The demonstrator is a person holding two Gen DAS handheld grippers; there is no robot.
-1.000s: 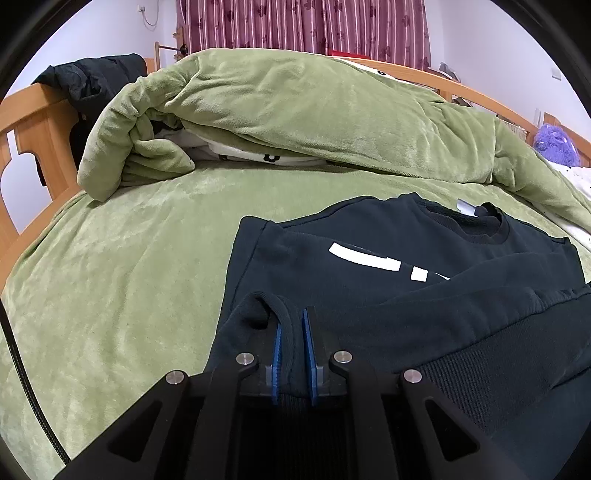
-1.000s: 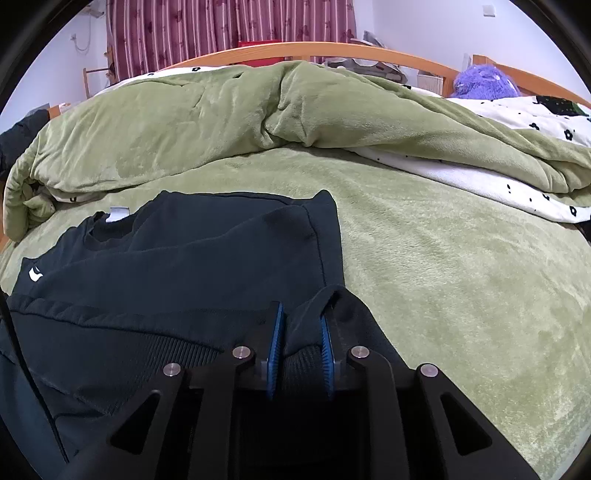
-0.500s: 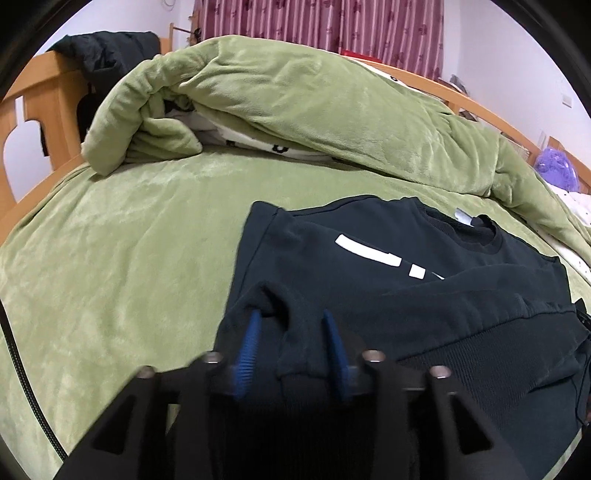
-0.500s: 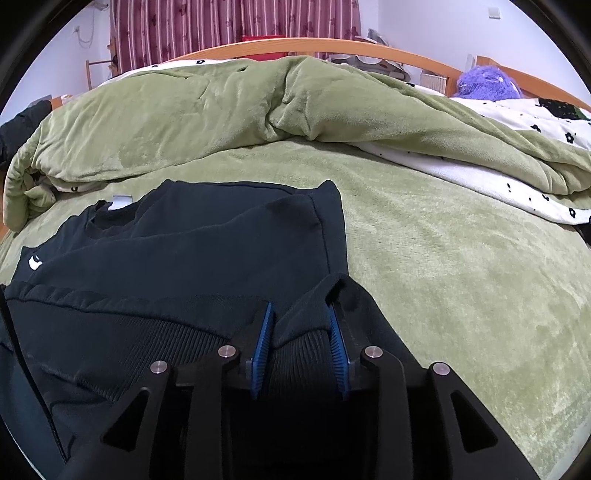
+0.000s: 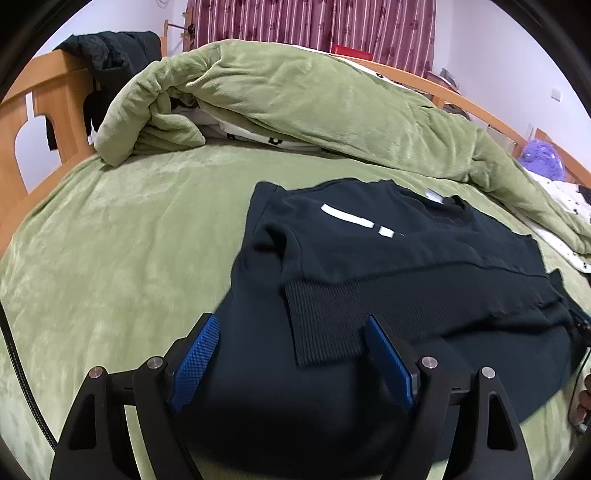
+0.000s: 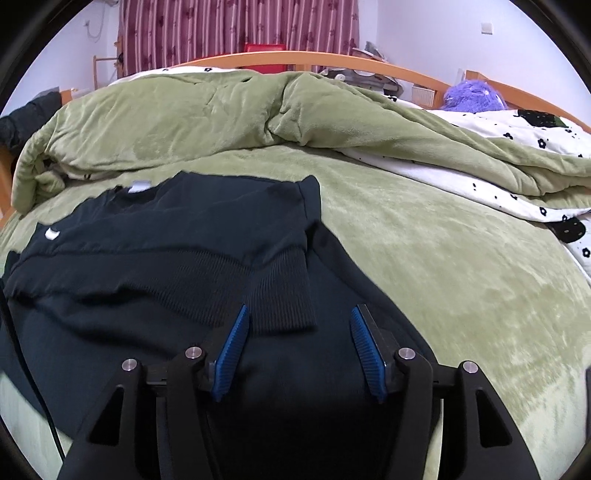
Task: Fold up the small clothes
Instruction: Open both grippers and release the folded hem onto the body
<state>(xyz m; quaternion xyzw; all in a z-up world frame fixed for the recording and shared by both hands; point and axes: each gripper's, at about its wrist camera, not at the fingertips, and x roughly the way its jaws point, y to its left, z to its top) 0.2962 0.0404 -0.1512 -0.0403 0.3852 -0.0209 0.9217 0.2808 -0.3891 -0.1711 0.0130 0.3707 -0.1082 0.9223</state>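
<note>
Left wrist view first: the left claw [image 5: 291, 356] stands wide apart, its blue pads [image 5: 194, 356] spread to either side of the dark cloth and gripping nothing. The right claw [image 6: 301, 350] in the right wrist view is just as wide, with nothing between its pads [image 6: 232, 350].

Just beyond both claws lies the black sweatshirt [image 5: 388, 273], on the near middle of the green bed cover [image 5: 122, 236]. Its ribbed hem [image 5: 369, 317] has been folded up toward the far side, so the ribbed band lies across the body and stops short of the chest. The neck opening [image 5: 448, 208] points away toward the far side, where a small white label shows inside the collar. As folded, the long axis runs left to right across the bed, parallel to the ribbed band.

A white bar print [image 5: 347, 219] crosses the chest, and the folded edge cuts it off, so the rest of the marking cannot be read. The near part of the garment sinks into shadow under the claws and is hard to make out; whether the sleeves are tucked under I cannot tell. The cloth looks thick, matte and very dark, with a small pucker at the left shoulder.

Farther off, a bunched green duvet [image 5: 314, 107] is heaped across the bed, with a wooden bed frame [image 5: 48, 107] at the left and striped maroon curtains [image 5: 314, 22] behind it. A purple plush toy [image 6: 471, 98] sits at the far right.
</note>
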